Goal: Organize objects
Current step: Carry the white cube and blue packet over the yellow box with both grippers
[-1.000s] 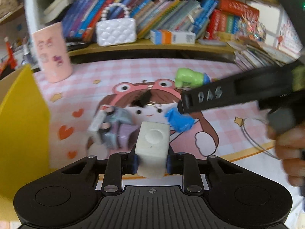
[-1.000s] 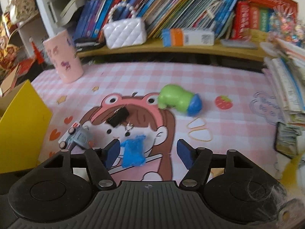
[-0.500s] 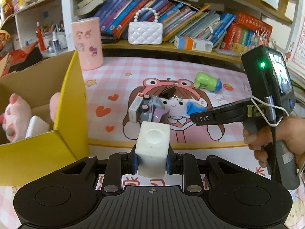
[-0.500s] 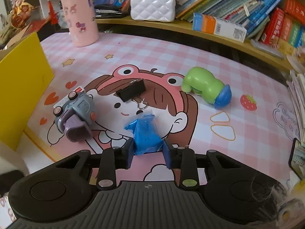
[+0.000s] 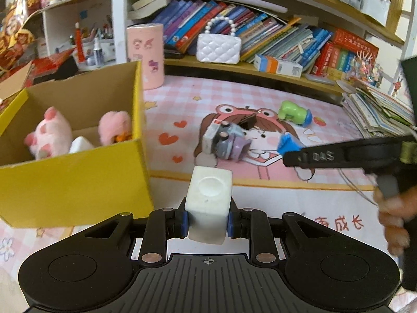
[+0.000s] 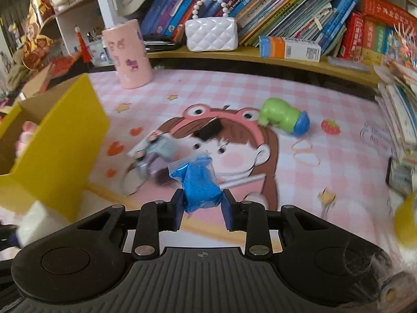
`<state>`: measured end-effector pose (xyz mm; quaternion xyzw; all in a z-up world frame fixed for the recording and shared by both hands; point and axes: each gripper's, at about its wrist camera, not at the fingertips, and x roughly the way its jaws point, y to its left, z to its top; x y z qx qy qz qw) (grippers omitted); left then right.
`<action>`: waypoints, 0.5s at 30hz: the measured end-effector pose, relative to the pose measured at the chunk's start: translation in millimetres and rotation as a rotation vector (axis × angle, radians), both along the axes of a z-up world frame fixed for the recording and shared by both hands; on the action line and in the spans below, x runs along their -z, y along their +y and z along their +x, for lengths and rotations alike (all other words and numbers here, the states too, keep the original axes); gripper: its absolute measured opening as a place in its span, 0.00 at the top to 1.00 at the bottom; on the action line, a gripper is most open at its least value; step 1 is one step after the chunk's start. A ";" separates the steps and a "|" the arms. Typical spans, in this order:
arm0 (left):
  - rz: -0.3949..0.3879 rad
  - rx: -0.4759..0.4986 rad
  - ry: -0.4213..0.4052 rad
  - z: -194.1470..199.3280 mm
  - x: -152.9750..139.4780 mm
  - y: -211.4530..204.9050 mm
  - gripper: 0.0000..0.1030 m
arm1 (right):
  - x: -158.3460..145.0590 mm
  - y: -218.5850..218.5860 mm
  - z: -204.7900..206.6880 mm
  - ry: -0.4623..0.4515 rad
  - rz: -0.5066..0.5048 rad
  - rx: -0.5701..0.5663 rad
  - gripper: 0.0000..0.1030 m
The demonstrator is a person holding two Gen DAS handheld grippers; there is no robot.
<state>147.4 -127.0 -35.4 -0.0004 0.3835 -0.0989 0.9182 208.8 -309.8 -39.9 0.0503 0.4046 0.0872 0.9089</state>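
Note:
My left gripper (image 5: 207, 221) is shut on a white block (image 5: 209, 195) and holds it above the mat's near edge, right of the yellow cardboard box (image 5: 78, 180). The box holds pink plush toys (image 5: 52, 135) and a white item. My right gripper (image 6: 202, 208) is shut on a blue plastic bag (image 6: 200, 180), lifted above the mat; it also shows in the left wrist view (image 5: 289, 144). On the mat lie a grey-purple toy car (image 5: 224, 140), a black binder clip (image 6: 208, 130) and a green-blue toy (image 6: 284, 117).
A pink cup (image 5: 145, 54) stands at the mat's back left. A shelf behind holds books, a white quilted purse (image 5: 218, 48) and an orange-white carton (image 5: 277, 65). A stack of books (image 5: 378, 112) lies at the right. Rubber bands (image 6: 305, 151) lie on the mat.
My right gripper closed on the blue bag and lifted it off the mat. My left gripper, still holding the white block, pulled back and up, bringing the box interior into view.

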 end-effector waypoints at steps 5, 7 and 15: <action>-0.023 -0.033 -0.010 -11.3 -2.9 24.6 0.76 | -7.8 21.3 -32.3 -0.001 0.019 0.011 0.73; -0.024 -0.041 -0.023 -16.2 -5.3 35.2 0.76 | -10.8 30.0 -42.5 -0.005 0.025 0.016 0.73; -0.035 -0.082 -0.039 -41.8 -10.0 85.2 0.76 | -13.5 81.7 -78.2 -0.004 0.029 0.009 0.73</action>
